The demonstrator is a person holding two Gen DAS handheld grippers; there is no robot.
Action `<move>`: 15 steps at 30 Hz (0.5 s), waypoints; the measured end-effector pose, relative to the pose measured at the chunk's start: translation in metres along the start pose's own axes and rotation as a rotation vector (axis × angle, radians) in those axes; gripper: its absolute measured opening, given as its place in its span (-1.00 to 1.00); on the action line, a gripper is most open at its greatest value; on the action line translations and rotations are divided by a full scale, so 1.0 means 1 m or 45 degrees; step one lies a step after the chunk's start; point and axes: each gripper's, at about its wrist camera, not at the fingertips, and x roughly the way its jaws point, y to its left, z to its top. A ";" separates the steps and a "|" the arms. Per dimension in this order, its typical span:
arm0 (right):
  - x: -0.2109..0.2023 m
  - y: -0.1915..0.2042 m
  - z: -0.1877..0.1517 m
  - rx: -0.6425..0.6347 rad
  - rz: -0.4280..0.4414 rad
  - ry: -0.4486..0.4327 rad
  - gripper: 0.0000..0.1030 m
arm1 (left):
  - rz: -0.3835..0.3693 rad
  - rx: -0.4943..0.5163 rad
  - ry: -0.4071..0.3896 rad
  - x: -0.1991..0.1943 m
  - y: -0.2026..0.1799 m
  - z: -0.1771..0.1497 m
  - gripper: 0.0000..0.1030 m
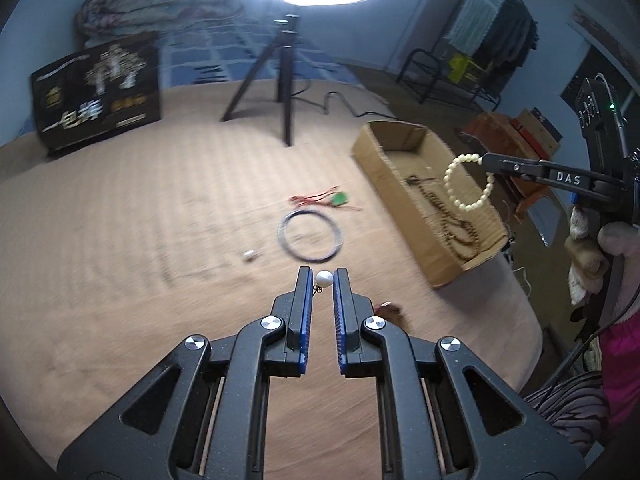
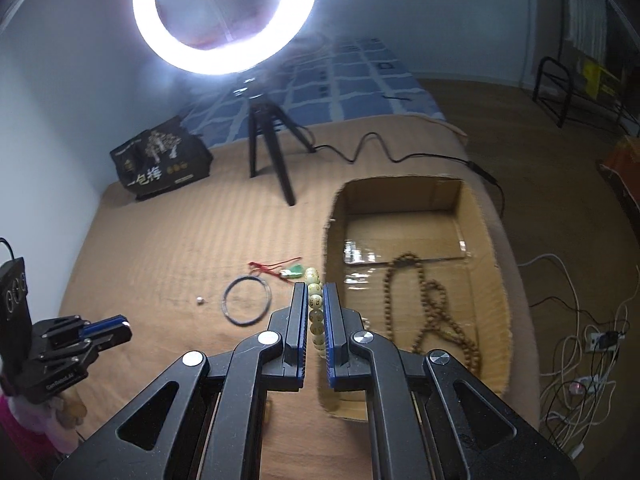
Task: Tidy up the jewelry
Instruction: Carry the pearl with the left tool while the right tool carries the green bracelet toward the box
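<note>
- Right of centre in my left view, the cream bead bracelet (image 1: 468,184) hangs pinched in my right tongs (image 1: 486,160), above the cardboard box (image 1: 400,136).
- Next, I judge: lower and release beside the brown necklace (image 2: 432,312).
- My left tongs (image 1: 323,276) clamp a pearl earring (image 1: 323,279); it goes in afterwards.

Cream bead bracelet (image 1: 468,182) hangs above the cardboard box (image 2: 496,280) holding a brown bead necklace (image 2: 432,312).
</note>
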 end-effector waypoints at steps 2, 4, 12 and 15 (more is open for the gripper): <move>-0.003 -0.008 -0.002 0.017 -0.020 -0.011 -0.89 | -0.024 0.020 -0.004 0.009 -0.014 0.006 -0.83; -0.005 -0.015 -0.003 0.034 -0.032 -0.019 -0.89 | -0.038 0.035 -0.007 0.016 -0.025 0.011 -0.83; -0.002 -0.042 -0.007 0.069 -0.086 -0.011 -0.89 | -0.067 0.096 0.001 0.052 -0.064 0.035 -0.83; 0.002 -0.049 -0.010 0.072 -0.113 -0.001 -0.89 | -0.080 0.106 0.004 0.066 -0.075 0.045 -0.83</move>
